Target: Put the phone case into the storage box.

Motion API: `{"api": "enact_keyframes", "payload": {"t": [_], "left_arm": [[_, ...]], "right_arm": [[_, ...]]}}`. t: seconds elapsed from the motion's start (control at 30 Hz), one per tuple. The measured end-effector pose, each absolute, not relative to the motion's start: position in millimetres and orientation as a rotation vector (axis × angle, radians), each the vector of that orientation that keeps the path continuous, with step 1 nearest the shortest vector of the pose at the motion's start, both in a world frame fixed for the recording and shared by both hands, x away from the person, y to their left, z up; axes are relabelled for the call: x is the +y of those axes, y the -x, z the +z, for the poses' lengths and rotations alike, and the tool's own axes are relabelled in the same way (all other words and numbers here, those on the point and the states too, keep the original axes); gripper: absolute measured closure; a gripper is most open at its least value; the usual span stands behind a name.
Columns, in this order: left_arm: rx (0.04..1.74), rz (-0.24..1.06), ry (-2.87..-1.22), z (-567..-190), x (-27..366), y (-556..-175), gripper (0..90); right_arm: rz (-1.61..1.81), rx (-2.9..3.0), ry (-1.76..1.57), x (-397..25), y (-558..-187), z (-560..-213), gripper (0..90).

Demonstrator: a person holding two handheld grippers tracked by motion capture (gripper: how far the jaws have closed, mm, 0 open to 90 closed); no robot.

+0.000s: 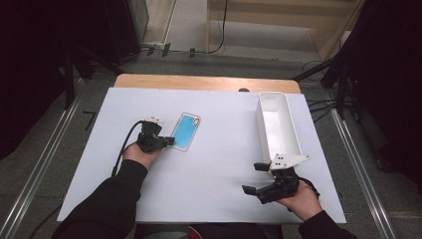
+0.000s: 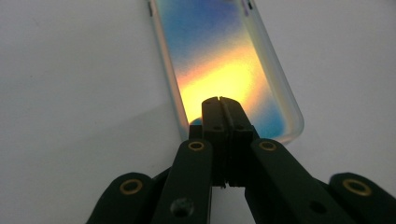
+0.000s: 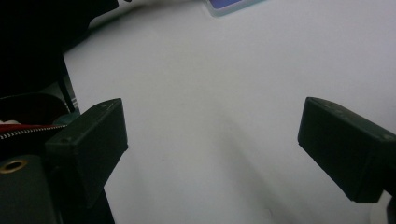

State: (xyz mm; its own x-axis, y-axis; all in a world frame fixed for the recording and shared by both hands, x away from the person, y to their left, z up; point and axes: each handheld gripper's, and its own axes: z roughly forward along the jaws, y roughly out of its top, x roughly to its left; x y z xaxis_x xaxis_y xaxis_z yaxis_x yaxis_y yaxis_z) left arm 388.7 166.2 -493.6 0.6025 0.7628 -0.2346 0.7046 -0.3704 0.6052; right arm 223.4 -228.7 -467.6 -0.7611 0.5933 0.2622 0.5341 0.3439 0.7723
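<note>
A phone case (image 1: 186, 130) with a blue, iridescent back lies flat on the white tabletop (image 1: 214, 174), left of centre. My left gripper (image 1: 169, 141) sits at the case's near end. In the left gripper view its jaws are pressed together, with the tips (image 2: 219, 100) over the case (image 2: 224, 56) and nothing visibly between them. My right gripper (image 1: 253, 177) hovers near the front right of the table with its jaws wide apart. In the right gripper view it (image 3: 212, 135) holds nothing, with bare table between the fingers. A corner of the case (image 3: 229, 4) shows at the top edge.
A long white open bin (image 1: 260, 124) stands at the right of the table, its near end just beyond my right gripper. A wooden strip (image 1: 204, 82) runs along the table's far edge. Metal rails and dark stands flank both sides.
</note>
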Motion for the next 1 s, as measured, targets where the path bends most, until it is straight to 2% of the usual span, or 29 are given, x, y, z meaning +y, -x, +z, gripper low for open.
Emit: {"api": "enact_keyframes", "payload": {"t": [0.43, 0.67, 0.8, 1.0], "left_arm": [[1.188, 0.117, -2.130, -492.8, 173.6, -392.2, 88.6], [1.163, 0.085, -2.094, -488.0, 175.1, -390.6, 82.7], [1.153, 0.022, -2.050, -481.1, 178.3, -388.8, 75.5], [1.091, -0.040, -2.048, -471.0, 177.7, -380.6, 57.6]], "right_arm": [[1.424, 2.514, -1.026, -227.5, -221.7, -465.5, 7.1], [1.415, 2.511, -1.040, -228.9, -221.7, -466.1, 7.1], [1.412, 2.512, -1.044, -229.1, -221.4, -466.3, 7.0], [1.413, 2.508, -1.044, -230.2, -220.5, -466.3, 7.1]]}}
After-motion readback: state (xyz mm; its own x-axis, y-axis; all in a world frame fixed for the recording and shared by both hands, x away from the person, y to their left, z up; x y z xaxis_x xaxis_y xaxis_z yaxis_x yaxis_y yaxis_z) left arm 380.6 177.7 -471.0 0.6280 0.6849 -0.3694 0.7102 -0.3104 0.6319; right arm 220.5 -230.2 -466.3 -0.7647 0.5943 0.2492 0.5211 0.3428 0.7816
